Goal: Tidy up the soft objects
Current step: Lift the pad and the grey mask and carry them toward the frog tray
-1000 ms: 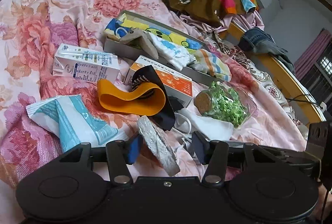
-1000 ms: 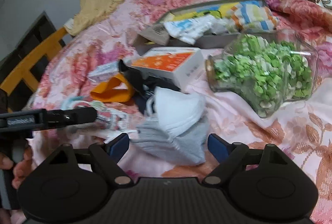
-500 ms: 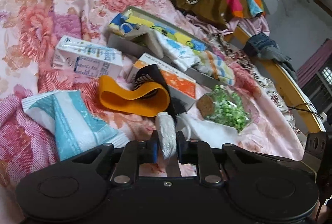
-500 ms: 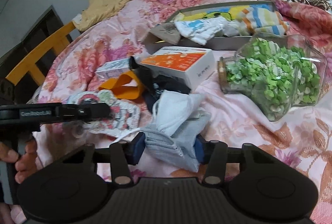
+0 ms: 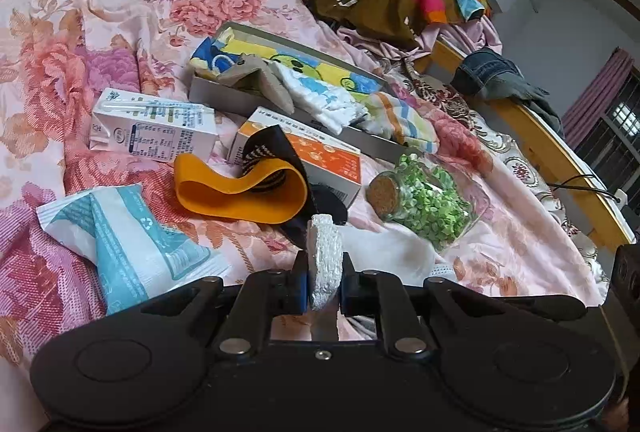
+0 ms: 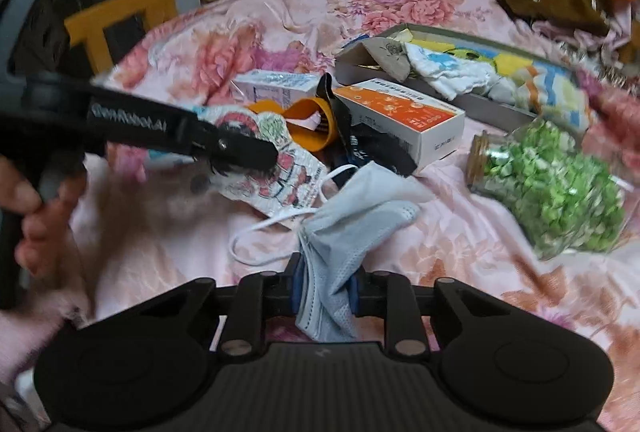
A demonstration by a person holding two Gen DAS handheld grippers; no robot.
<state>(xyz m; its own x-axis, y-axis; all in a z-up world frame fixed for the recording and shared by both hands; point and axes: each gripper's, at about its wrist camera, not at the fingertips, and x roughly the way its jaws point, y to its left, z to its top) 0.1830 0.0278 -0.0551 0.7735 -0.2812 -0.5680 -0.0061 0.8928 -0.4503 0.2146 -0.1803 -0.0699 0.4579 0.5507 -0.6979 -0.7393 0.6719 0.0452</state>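
Pale blue pleated face mask (image 6: 352, 232) now pinched between the right gripper (image 6: 325, 292) fingers, bunched, ear loops trailing left. A second ago those fingers stood wide around it. Left gripper (image 5: 323, 286), likewise open then, now clamps a white knitted pad (image 5: 325, 260) edge-on. Both soft items secured; likely headed for the grey shallow box (image 5: 240, 94) ahead.

Soft woven face mask (image 6: 352, 216), glossy glass jar (image 5: 430, 198), matt cardboard box (image 5: 316, 160).
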